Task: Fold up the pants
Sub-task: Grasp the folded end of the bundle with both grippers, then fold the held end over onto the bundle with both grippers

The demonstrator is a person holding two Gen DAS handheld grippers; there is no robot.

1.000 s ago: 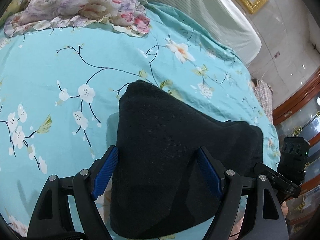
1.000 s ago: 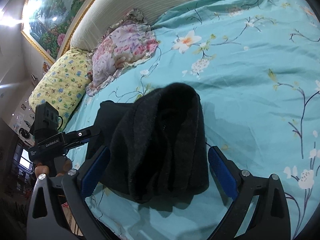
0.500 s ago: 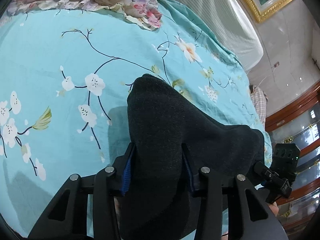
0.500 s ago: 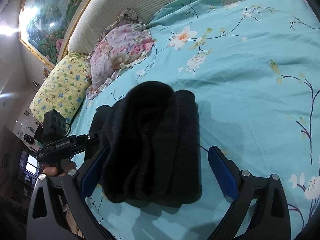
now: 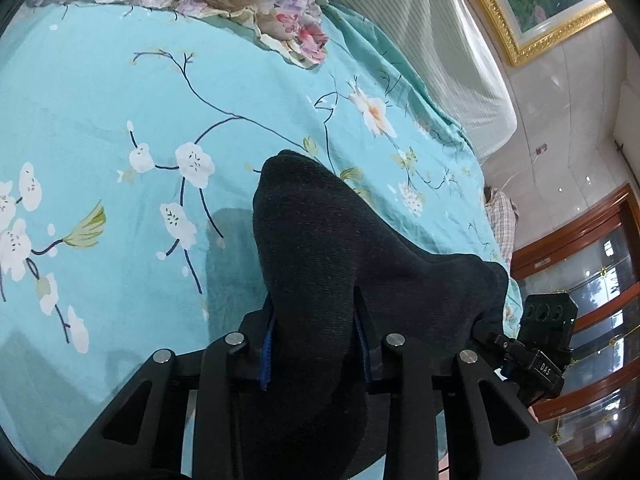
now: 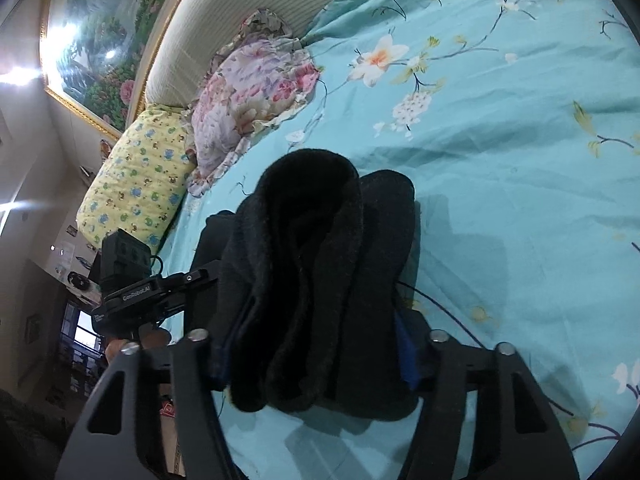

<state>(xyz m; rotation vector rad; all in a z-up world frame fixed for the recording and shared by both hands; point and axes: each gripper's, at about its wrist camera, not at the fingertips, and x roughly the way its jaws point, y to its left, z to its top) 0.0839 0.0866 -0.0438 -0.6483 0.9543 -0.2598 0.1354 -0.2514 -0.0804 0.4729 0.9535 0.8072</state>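
The dark pants [image 5: 328, 264] are folded into a thick bundle held a little above the turquoise floral bed sheet [image 5: 100, 128]. My left gripper [image 5: 314, 344] is shut on one end of the bundle, the blue pads pressed into the cloth. In the right wrist view the same pants [image 6: 316, 272] bulge up between the fingers, and my right gripper [image 6: 314, 348] is shut on the other end. The left gripper's body [image 6: 132, 288] shows at the left of that view; the right gripper's body [image 5: 540, 344] shows at the right of the left view.
A pink floral pillow [image 6: 256, 92] and a yellow patterned pillow [image 6: 140, 176] lie at the head of the bed, against a striped headboard [image 6: 256, 20]. A gold-framed painting [image 5: 548, 4] hangs above. Wooden cabinets [image 5: 592, 280] stand beyond the bed's edge.
Both grippers were open around the folded pants a second ago. The left closed on the cloth first, then the right, and the bundle has bunched and lifted between them.
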